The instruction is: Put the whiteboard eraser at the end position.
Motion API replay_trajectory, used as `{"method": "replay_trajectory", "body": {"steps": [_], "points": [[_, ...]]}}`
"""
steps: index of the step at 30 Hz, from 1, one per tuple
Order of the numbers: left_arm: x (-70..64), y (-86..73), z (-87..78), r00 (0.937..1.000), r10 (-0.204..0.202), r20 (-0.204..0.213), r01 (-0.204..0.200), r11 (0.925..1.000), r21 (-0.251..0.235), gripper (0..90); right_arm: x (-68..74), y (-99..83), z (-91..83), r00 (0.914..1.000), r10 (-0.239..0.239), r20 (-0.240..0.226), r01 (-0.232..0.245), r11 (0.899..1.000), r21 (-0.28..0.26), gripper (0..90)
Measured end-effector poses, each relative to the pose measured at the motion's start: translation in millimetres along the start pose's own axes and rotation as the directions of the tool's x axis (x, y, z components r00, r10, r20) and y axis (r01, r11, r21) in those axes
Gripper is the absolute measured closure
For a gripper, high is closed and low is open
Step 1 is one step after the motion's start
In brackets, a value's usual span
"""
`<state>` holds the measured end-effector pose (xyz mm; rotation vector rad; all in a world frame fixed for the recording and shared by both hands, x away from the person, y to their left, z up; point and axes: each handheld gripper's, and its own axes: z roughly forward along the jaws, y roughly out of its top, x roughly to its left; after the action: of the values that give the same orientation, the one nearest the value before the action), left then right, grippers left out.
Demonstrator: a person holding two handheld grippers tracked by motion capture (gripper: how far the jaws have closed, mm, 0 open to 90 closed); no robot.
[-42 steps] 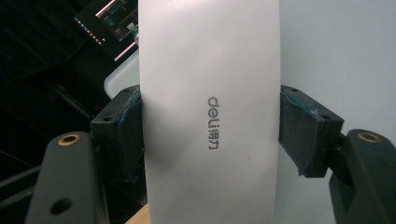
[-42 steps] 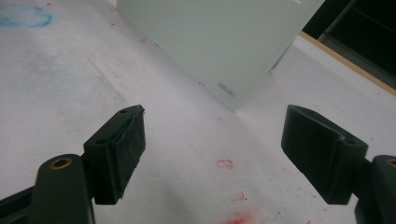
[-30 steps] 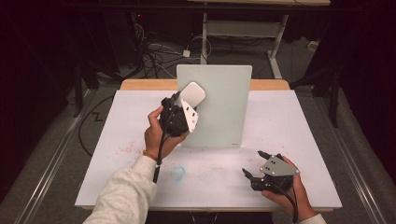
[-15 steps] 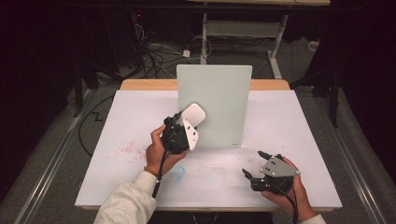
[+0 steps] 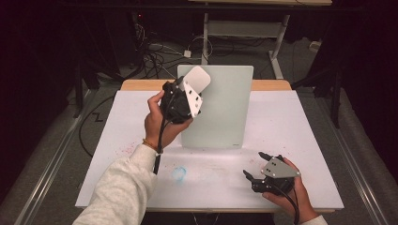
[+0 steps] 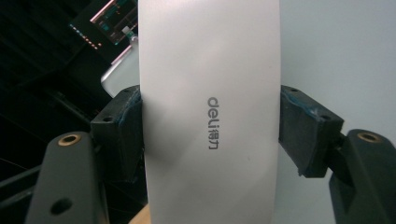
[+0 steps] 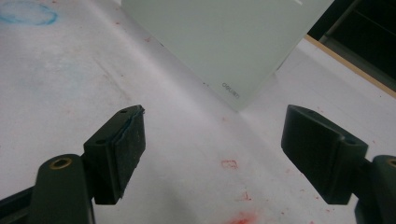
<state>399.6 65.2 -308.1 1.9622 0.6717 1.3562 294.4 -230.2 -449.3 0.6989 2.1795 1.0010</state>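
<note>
My left gripper (image 5: 195,86) is clamping the white eraser (image 6: 210,112) above the board (image 5: 225,117); my right gripper (image 7: 212,154) is resting wide open, holding nothing.

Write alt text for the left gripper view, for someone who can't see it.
The left gripper clamps a white eraser printed "deli", one black jaw on each long side. Behind it, a pale whiteboard at right, a dark room at left.
</note>
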Motion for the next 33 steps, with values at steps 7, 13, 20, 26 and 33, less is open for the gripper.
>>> {"method": "replay_trajectory", "body": {"steps": [7, 13, 20, 26, 33], "points": [[-1.5, -7.5, 12.1, 0.9999, 0.012, 0.009, -0.012, 0.9985, 0.054, 29.1, -1.2, -0.2, -1.0, 1.0, 0.004, 0.0, -0.004, 1.0, -0.003, 22.4], [-24.5, -25.6, 10.2, 0.9966, 0.081, 0.009, -0.082, 0.9921, 0.095, 29.1, 0.0, 0.2, -0.4, 1.0, -0.001, -0.002, 0.001, 1.0, -0.001, 22.4], [-48.0, -57.4, 3.9, 0.993, 0.077, 0.089, -0.087, 0.9891, 0.118, 29.1, 0.5, 0.1, -0.3, 1.0, 0.003, -0.004, -0.003, 1.0, 0.002, 22.4], [-60.4, -78.4, -3.6, 0.9825, 0.053, 0.179, -0.079, 0.987, 0.14, 29.1, 0.0, 0.2, -0.6, 1.0, 0.002, -0.001, -0.002, 1.0, -0.001, 22.4], [-59.1, -88.1, -23.5, 0.9525, -0.016, 0.304, -0.021, 0.993, 0.117, 29.1, 0.7, 0.5, -0.3, 1.0, 0.0, -0.002, 0.0, 1.0, 0.001, 22.4]]}}
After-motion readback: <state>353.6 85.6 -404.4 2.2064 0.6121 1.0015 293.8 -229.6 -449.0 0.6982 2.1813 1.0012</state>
